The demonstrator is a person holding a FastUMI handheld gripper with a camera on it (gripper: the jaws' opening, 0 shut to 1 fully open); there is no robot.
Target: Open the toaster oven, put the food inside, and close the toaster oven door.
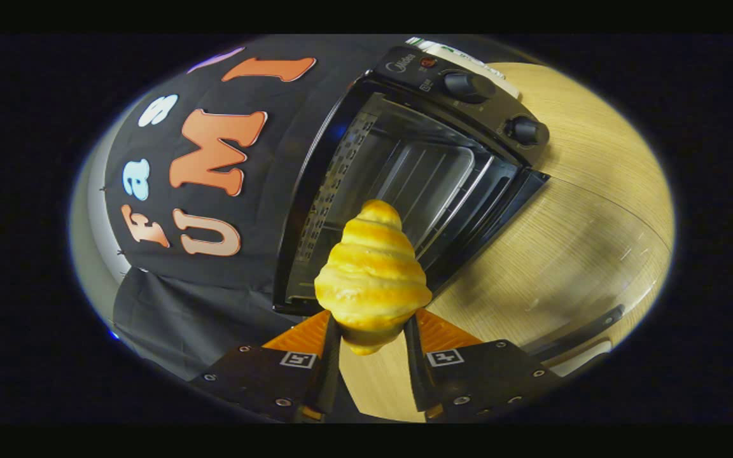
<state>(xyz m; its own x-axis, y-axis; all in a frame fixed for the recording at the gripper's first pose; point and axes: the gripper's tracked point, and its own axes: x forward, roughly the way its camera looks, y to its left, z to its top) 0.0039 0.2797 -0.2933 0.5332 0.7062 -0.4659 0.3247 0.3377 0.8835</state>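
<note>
A golden croissant [373,280] stands between my fingers, and my gripper [373,334] is shut on its lower end, with both pads pressing its sides. Just beyond the croissant is the black toaster oven [315,210], seen tilted, with its cavity open toward me. Its door [500,216] is swung down toward the wooden table. A metal tray [433,175] sits inside the cavity. The croissant's tip is level with the oven's opening, outside the cavity.
The oven's control panel carries two black knobs [468,84] beside the cavity. The light wooden table [595,210] spreads out past the door. Black cloth wall [169,305] hangs behind the oven. A dark strip [586,331] lies on the table near my fingers.
</note>
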